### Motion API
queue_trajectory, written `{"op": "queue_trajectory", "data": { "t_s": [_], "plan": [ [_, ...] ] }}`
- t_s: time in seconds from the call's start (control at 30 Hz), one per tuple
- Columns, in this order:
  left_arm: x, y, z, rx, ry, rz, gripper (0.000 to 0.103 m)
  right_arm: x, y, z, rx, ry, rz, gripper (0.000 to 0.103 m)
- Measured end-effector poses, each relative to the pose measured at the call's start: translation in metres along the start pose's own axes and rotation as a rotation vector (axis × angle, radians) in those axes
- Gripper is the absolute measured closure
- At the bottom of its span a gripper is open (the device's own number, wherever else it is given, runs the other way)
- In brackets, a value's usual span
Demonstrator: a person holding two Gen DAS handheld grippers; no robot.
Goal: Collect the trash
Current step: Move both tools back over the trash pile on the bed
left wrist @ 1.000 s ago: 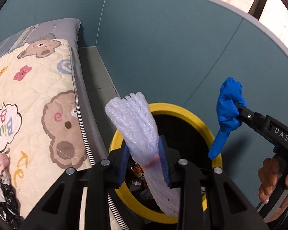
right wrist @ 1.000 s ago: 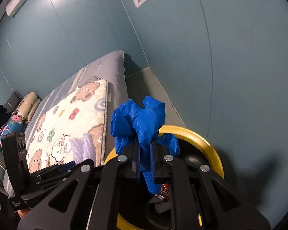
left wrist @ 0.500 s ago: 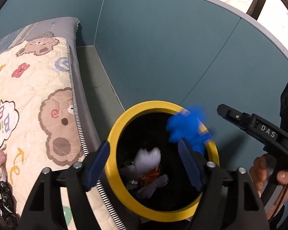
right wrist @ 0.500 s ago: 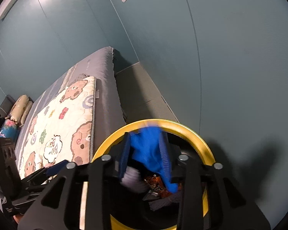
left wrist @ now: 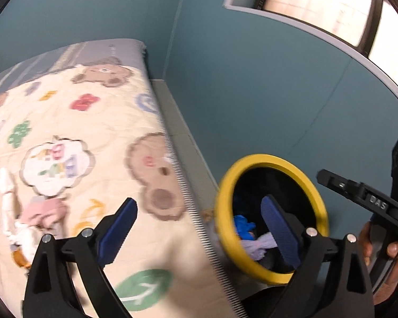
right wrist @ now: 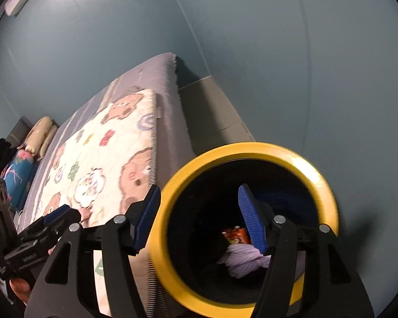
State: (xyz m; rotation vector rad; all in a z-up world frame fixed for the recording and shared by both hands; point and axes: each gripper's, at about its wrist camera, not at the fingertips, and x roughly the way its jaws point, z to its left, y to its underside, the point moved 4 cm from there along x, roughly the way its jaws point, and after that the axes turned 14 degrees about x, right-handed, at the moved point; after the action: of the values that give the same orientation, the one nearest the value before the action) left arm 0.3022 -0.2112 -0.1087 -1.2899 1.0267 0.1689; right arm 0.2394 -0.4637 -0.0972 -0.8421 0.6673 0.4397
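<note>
A black bin with a yellow rim (left wrist: 268, 159) (right wrist: 252, 151) stands beside the bed. Inside it lie the white foam net (left wrist: 257, 245) (right wrist: 241, 259), the blue glove (left wrist: 242, 226) and an orange wrapper (right wrist: 234, 234). My left gripper (left wrist: 199, 229) hangs over the bed's edge, its jaws opening wide with nothing between them. My right gripper (right wrist: 199, 218) hovers over the bin's left rim, jaws opening and empty. More trash lies on the quilt at the left: a white piece (left wrist: 6, 212) and a pink crumpled piece (left wrist: 43, 212).
The bed's cartoon quilt (left wrist: 79, 132) (right wrist: 98, 164) fills the left. A blue-grey wall runs close behind the bin, with a strip of grey floor (right wrist: 215, 108) between. Pillows (right wrist: 37, 135) lie at the far end. A hand (left wrist: 392, 254) holds the right gripper's handle.
Both grippers opened and dropped their loads: the foam net and the blue glove fell into the bin. My left gripper has swung left toward the bed; the right one moved slightly over the rim.
</note>
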Motion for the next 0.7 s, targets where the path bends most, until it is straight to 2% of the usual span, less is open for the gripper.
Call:
{"op": "queue_trajectory", "data": {
  "t_s": [0.33, 0.7],
  "plan": [
    [-0.049, 0.024, 0.096, -0.106, -0.157, -0.027, 0.011, -0.001, 0.039, 0.088, -0.143, -0.107, 0.049, 0.041],
    [-0.082, 0.062, 0.200, -0.222, -0.315, 0.010, 0.011, 0.000, 0.091, 0.165, -0.290, -0.192, 0.135, 0.040]
  ]
}}
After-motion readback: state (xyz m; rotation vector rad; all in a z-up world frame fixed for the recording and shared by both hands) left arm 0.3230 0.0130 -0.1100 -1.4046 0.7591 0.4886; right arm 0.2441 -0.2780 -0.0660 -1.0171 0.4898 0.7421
